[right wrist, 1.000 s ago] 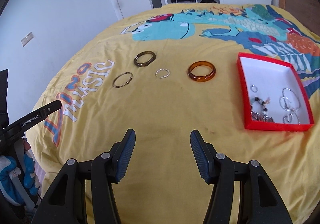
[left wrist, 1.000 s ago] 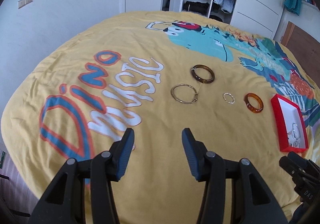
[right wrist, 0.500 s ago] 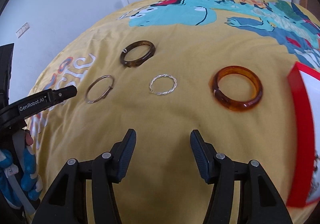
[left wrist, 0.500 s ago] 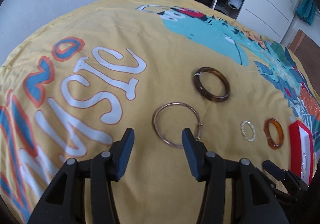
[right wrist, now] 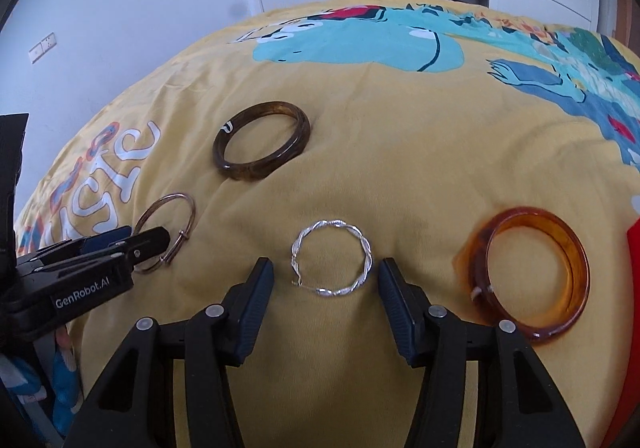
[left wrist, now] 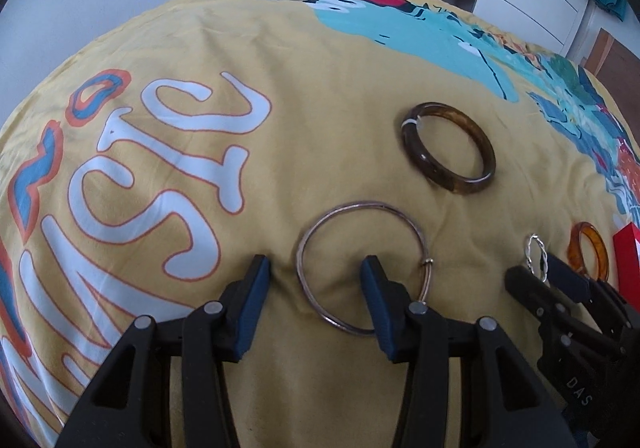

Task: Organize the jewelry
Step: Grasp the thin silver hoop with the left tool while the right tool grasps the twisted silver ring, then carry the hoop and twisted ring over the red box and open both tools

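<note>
Lying flat on the yellow printed bed cover [left wrist: 320, 96], the thin metal bangle [left wrist: 362, 262] sits right at the left hand-held gripper [left wrist: 314, 290]: its near-left arc runs between the two fingers, and the right fingertip stands inside the ring while the left fingertip stays outside it. The jaws are closing but stand fairly wide, and no pad presses on the wire. A small clasp on the bangle faces right. In the right wrist view, the twisted silver hoop [right wrist: 332, 258] lies flat, centred just beyond the fingertips of the right hand-held gripper [right wrist: 326, 280], its open catch at the near-left. These jaws are also closing, a little wider than the hoop, and touch nothing. The dark brown bangle [left wrist: 448, 146] rests farther off, beyond the metal bangle, with a white mark on its far-left rim. The amber bangle [right wrist: 528, 274] lies to the right of the silver hoop, near the edge of the red box [right wrist: 634, 312]. All four rings lie flat, so none has a long axis.
</note>
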### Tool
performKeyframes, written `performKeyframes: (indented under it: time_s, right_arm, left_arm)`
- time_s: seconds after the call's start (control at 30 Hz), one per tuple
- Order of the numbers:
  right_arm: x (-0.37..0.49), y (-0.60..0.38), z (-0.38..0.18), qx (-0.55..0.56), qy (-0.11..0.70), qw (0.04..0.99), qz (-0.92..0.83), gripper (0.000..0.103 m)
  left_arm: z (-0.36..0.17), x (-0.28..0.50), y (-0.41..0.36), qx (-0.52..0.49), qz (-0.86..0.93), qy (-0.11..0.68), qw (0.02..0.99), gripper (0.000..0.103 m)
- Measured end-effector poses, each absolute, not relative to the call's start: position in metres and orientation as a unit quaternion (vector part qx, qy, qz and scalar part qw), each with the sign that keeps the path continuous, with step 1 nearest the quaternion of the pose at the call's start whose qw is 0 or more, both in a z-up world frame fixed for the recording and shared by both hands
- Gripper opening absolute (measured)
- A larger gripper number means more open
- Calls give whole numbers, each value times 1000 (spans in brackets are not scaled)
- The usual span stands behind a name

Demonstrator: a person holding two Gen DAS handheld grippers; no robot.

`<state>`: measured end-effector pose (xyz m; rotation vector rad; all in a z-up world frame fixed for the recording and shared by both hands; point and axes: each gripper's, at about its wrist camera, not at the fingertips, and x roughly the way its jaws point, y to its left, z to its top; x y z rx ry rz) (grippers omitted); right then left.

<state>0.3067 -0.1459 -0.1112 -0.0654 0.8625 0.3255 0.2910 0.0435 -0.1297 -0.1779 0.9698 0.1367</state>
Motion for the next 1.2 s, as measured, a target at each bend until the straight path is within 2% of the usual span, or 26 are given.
performKeyframes:
  time_s: [0.03, 0.1, 0.2, 0.4, 0.73, 1.2]
  right_arm:
    - [308, -145, -111, -33, 415, 896, 156, 47]
    - [308, -146, -110, -32, 414, 896, 156, 40]
    - [307, -144, -108, -35, 415, 896, 156, 39]
    - [292, -146, -97, -27, 415, 896, 159, 38]
    - [231, -161, -59, 9, 406, 900, 159, 38]
    - [132, -205, 12, 24, 365, 919, 143, 38]
  left_arm:
    - [-130, 291, 43, -83, 66, 464, 880, 41]
    - [-129, 290, 43, -79, 68, 461, 881, 30]
    - [-125, 288, 40, -63, 77, 458, 884, 15]
    - [-113, 277, 40, -57, 79, 451, 887, 4]
    - [-76, 235, 33, -57, 68, 443, 892, 4]
    - [2, 154, -9, -15, 49, 405, 913, 4]
